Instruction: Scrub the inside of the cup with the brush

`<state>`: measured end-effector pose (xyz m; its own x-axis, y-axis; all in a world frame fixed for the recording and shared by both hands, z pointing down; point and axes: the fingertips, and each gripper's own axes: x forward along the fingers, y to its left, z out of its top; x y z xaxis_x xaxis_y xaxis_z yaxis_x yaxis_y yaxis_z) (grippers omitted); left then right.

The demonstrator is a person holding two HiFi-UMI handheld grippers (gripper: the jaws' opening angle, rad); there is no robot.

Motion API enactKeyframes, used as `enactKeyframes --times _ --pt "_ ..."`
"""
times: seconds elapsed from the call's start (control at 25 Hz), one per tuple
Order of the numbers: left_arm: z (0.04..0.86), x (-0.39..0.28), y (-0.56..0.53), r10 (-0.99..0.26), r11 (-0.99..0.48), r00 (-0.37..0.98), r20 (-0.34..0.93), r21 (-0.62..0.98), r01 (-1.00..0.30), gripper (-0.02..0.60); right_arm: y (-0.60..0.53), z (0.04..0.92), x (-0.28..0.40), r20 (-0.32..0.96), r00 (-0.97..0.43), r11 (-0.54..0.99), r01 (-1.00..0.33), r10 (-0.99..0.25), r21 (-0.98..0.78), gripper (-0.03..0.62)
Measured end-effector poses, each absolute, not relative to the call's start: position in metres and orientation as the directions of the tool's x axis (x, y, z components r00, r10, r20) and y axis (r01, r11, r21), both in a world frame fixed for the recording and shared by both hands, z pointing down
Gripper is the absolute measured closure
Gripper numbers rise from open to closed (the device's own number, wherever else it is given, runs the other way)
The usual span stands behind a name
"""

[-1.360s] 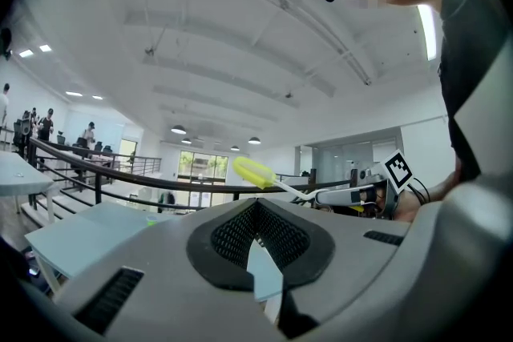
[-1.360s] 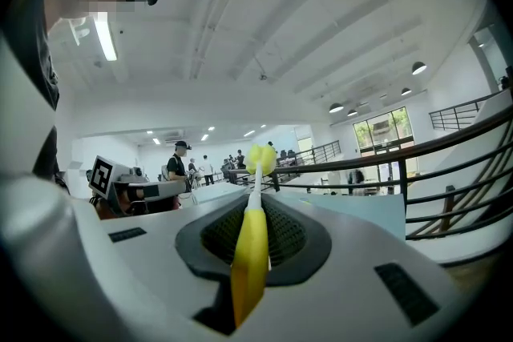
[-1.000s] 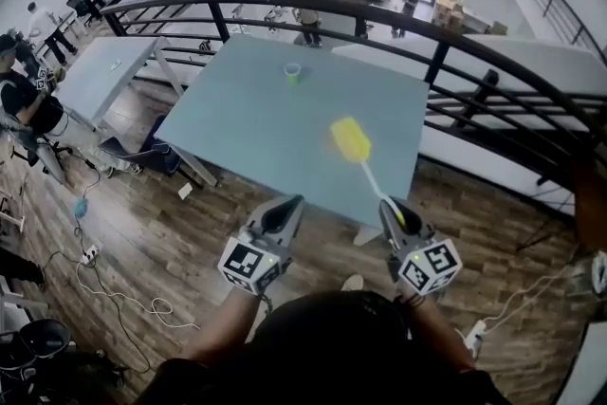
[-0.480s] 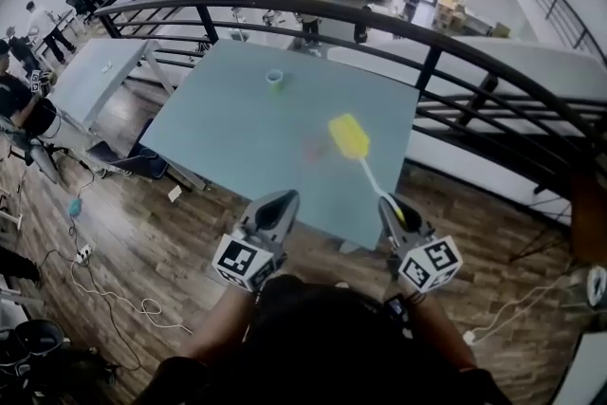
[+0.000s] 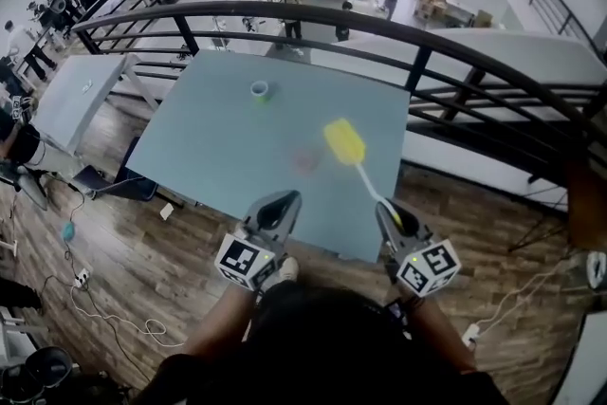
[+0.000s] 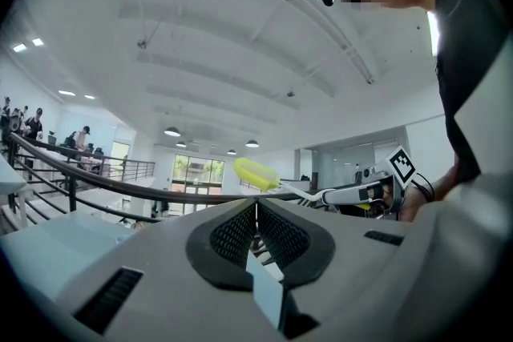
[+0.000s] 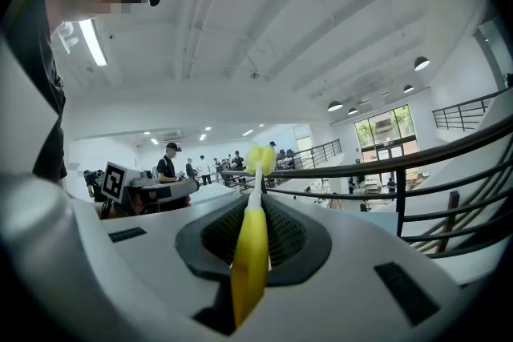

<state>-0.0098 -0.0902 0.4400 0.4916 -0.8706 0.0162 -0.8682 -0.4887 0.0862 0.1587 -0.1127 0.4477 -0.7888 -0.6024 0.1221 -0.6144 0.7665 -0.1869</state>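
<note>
Right gripper [image 5: 389,211] clamped on the yellow brush [image 5: 344,142]; left gripper [image 5: 282,202] closed, empty. Cup [image 5: 260,90] on the table's [image 5: 213,142] far side.

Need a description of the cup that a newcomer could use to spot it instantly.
Find the pale blue table beside the curved black railing. Near its far edge stands the cup, small, greenish, with a light rim. It is the only vessel on the table, left of and beyond the yellow brush.

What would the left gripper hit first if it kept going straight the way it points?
Probably the black railing: the left gripper points level above the table, right of the cup. Depth unclear.
</note>
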Motion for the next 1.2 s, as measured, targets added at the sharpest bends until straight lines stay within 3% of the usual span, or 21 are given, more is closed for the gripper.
enactKeyframes --times 0.48,0.84,1.2 --pt "0.429 -0.084 -0.162 -0.769 -0.639 0.640 -0.018 0.068 -0.766 0.561 -0.166 0.437 0.079 0.115 -0.696 0.673 -0.716 -0.709 -0.185 0.551" --pt "0.443 -0.125 -0.177 -0.694 -0.720 0.719 -0.043 0.047 -0.692 0.480 -0.162 0.444 0.034 0.125 -0.636 0.614 -0.769 -0.761 -0.176 0.551" --pt "0.467 -0.124 -0.193 -0.674 -0.735 0.739 -0.006 0.102 -0.670 0.417 -0.172 0.456 0.033 0.146 -0.604 0.573 -0.794 -0.784 -0.203 0.551"
